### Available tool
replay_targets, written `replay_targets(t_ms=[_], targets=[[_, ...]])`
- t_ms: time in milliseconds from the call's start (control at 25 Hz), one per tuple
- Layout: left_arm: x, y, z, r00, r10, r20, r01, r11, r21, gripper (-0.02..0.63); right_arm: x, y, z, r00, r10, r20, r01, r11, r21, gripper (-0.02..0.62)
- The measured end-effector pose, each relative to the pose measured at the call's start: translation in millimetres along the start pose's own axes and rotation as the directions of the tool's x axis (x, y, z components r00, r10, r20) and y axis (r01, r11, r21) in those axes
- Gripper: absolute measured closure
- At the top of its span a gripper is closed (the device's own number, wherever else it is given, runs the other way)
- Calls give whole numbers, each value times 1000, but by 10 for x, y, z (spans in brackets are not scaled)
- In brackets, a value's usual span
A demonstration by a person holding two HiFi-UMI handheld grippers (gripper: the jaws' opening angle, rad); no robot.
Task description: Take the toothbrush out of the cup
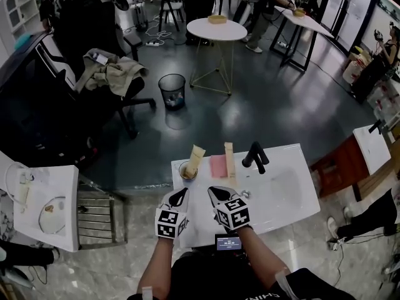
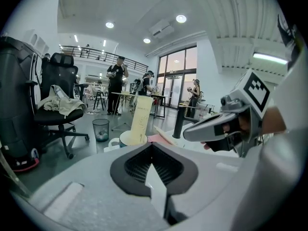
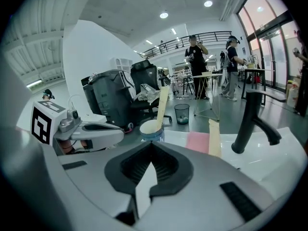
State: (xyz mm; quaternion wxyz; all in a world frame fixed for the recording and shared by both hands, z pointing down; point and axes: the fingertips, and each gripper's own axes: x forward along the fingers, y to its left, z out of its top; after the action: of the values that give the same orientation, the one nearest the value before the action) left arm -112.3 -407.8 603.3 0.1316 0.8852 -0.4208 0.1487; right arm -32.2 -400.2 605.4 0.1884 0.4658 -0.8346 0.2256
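- Two grippers are held side by side over the near edge of the white counter (image 1: pixel 284 195), with their tips pointing away from the person and tilted downward.
- Left gripper (image 1: pixel 180 194): the jaws are pressed together with nothing between the pads. Its own view shows the black ribbed pads meeting at the tip.
- Right gripper (image 1: pixel 217 192): the jaws are likewise pressed together and empty. It sits just to the right of the left gripper, near it but apart.
- Cup (image 3: pixel 152 134): upright on the counter, directly ahead of the left gripper's tip and ahead-left of the right gripper's tip. Neither gripper touches it.
- Toothbrush (image 1: pixel 195 159): it shows as a flat cream-coloured strip standing in the cup. The lower end is inside and the upper end leans slightly right over the rim — toward the right gripper's side. It stands beyond both tips, clear of them.
- Second cream strip (image 1: pixel 229 161): lies flat on the counter ahead of the right gripper's tip, running lengthwise away from it.
- Pink pad (image 1: pixel 219 166): lies flat on the counter between the cup and the second cream strip — ahead of the gap between the two grippers.
- Black faucet (image 1: pixel 255 157): upright, ahead and to the right of the right gripper, past the second cream strip.
- Wastebasket (image 1: pixel 172 91): on the floor well beyond the cup, roughly in line with the left gripper.
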Motion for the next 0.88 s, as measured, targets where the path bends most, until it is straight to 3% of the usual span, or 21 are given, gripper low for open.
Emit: replay_targets(t_ms=[880], targets=[[83, -3, 178, 994, 109, 6, -109, 994, -1, 597, 96, -151, 324, 994, 110, 22, -108, 992, -72, 586]])
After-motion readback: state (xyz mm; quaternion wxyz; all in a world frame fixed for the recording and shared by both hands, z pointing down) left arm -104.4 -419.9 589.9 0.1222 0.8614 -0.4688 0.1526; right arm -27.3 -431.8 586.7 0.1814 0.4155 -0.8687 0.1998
